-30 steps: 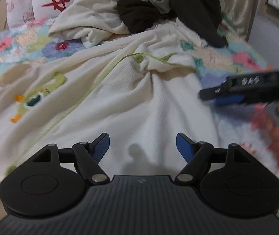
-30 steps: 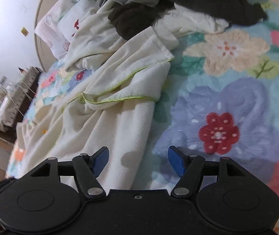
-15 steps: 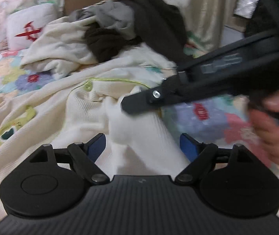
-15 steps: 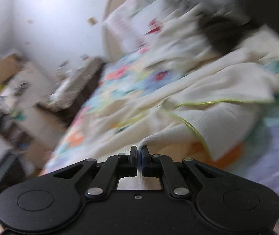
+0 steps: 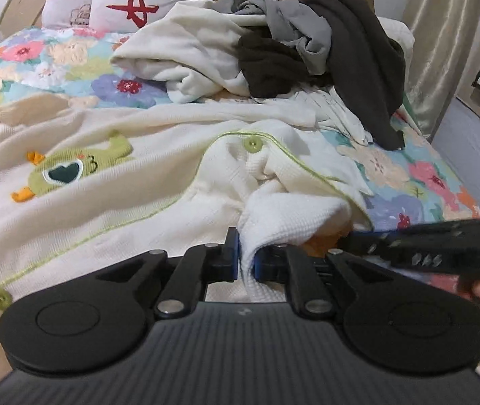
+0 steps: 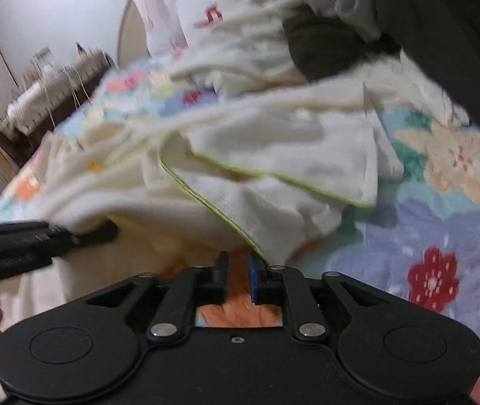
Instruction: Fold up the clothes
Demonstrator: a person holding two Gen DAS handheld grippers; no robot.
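Note:
A cream waffle-knit garment with lime trim, green buttons and a green duck patch lies spread on the bed. My left gripper is shut on a raised fold of this garment near its right edge. My right gripper is slightly open with nothing between its pads; it sits just off the garment's lime-trimmed edge, over the bedspread. The right gripper also shows in the left wrist view, close to the right of the left one. The left gripper shows at the left of the right wrist view.
A pile of cream, grey and dark brown clothes lies at the back of the bed. Pillows stand against the headboard. The floral bedspread shows bare on the right. A curtain and window are at far right.
My left gripper has shut on a fold of the cream garment. My right gripper, shut on the cloth half a second ago, has let go and drawn back to the right.

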